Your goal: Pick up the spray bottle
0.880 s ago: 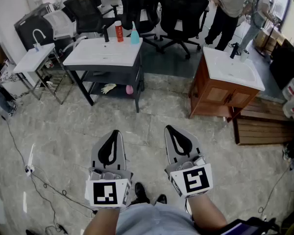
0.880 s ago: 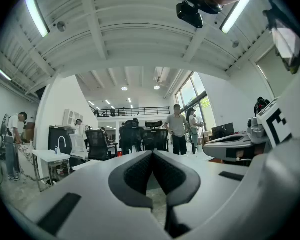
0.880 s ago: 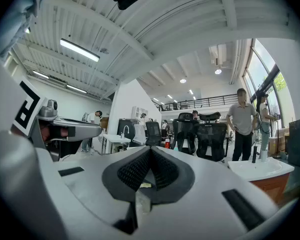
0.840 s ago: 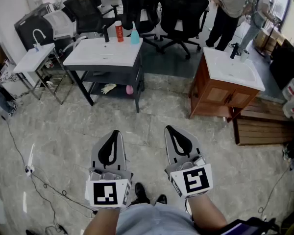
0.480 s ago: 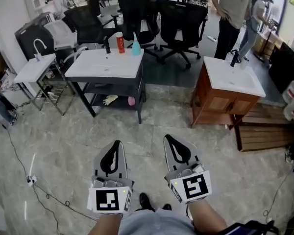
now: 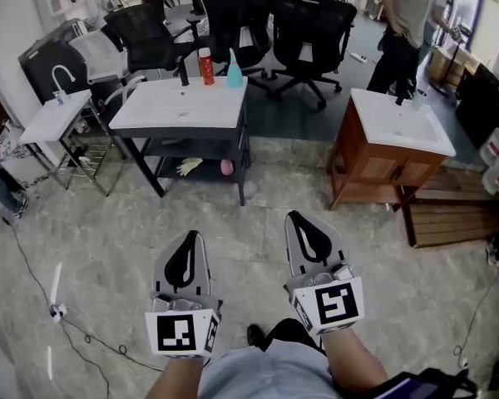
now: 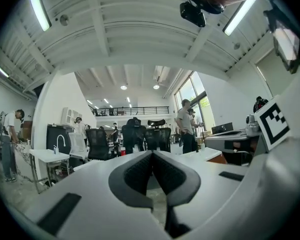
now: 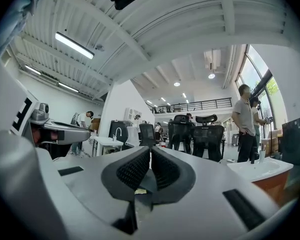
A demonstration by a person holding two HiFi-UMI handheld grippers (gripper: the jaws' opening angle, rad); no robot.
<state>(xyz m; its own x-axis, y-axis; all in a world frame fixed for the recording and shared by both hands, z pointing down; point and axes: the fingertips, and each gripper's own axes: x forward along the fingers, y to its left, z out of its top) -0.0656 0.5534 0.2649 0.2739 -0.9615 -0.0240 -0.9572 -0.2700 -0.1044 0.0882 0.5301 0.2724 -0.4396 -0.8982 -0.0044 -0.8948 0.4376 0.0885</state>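
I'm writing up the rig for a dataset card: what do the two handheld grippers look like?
The left gripper and right gripper match: light grey bodies tapering to black ribbed pads, each with a white cube bearing a black square marker. No cables show on them.

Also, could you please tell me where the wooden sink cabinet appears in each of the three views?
Head view: the wooden sink cabinet stands right of centre, in the upper half.
Left gripper view: small, just right of centre, at mid-height.
Right gripper view: lower right, near the edge.
Shared landmark: the black office chairs, left of it in each view.
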